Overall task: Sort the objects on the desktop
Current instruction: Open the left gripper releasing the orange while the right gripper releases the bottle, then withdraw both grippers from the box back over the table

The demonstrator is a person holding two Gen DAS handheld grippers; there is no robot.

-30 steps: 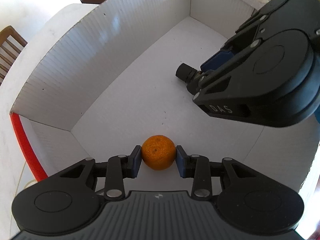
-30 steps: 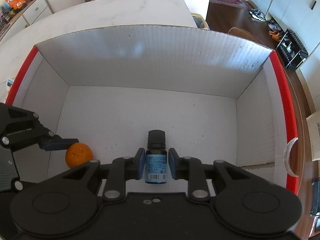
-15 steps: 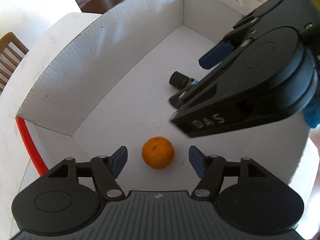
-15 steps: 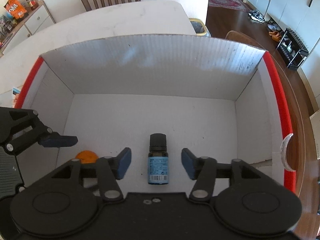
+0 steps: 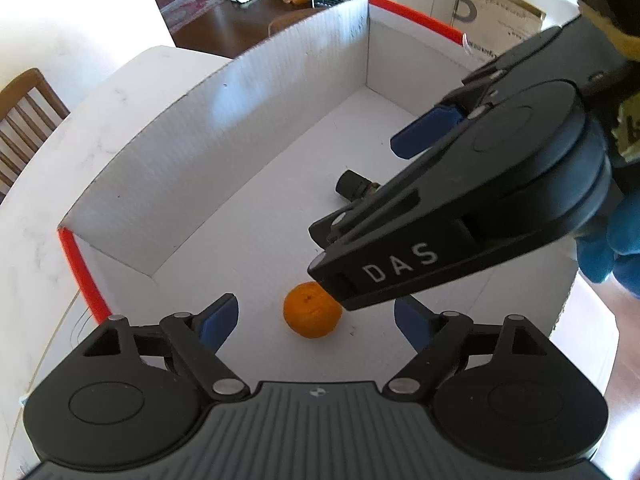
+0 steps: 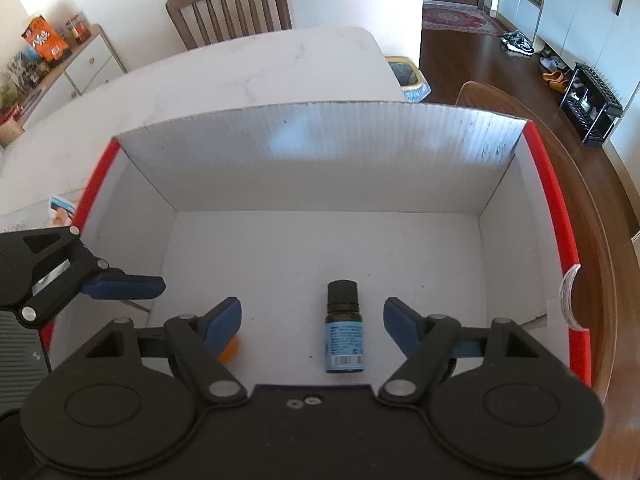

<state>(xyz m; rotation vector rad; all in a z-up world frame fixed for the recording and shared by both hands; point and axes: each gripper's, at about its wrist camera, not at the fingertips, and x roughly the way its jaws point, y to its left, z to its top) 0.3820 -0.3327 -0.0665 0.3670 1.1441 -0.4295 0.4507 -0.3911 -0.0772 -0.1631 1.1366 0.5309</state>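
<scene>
An orange [image 5: 313, 310] rests on the floor of the white box [image 5: 192, 160]. My left gripper [image 5: 316, 320] hangs above it, jaws opening wide, pads clear of the fruit. A small dark bottle with a blue label [image 6: 344, 328] lies flat on the box floor [image 6: 320, 240]; only its cap [image 5: 352, 186] shows in the left wrist view. My right gripper [image 6: 312, 320] is above the bottle, jaws opening, pads well apart from it. The right gripper body [image 5: 480, 208] crosses the left wrist view. A sliver of the orange [image 6: 231, 350] peeks past my right gripper's left finger.
The box has tall white corrugated walls with red edges [image 6: 556, 216] and sits on a white marble table [image 6: 240, 76]. Wooden chairs [image 6: 232, 4] stand beyond the table. A hand in a blue glove [image 5: 612, 240] holds the right gripper. A cardboard box [image 5: 504, 20] stands behind.
Both grippers opened and let go: the orange and the bottle now lie free on the box floor. Both grippers rose a little, so the box looks smaller and more of the room shows.
</scene>
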